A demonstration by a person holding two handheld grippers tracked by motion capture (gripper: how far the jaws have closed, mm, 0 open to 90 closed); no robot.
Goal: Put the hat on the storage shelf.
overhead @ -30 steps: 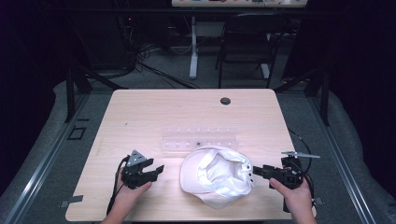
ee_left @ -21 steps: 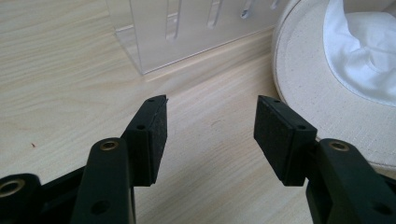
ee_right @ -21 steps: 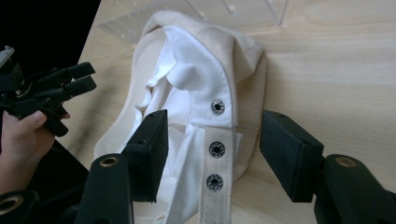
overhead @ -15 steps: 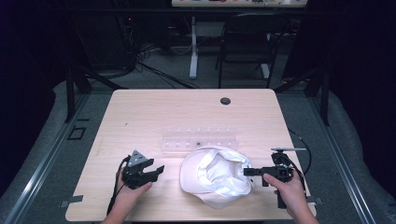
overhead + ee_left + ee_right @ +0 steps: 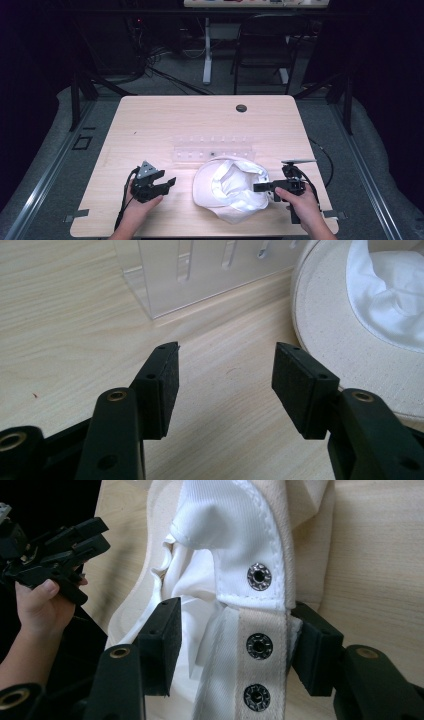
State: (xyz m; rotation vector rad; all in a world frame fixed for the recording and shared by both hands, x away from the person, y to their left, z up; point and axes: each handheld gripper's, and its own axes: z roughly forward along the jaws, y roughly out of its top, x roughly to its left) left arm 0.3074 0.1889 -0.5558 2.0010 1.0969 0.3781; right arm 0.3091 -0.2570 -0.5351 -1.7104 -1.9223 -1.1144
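Black pads of my right gripper (image 5: 230, 650) stand spread astride the cap's snap strap (image 5: 260, 645), which runs lengthwise between them, away from me. My left gripper (image 5: 225, 377) is spread too, holding nothing, with the cap (image 5: 232, 187) just beside it. I judge the right nearer to pinch.

right gripper (image 5: 263, 187) advanced leftward from the table's right edge to the white cap (image 5: 232, 187), jaws open and now straddling the cap's snap strap (image 5: 260, 645), right hand (image 5: 300, 200) shifted inward with it
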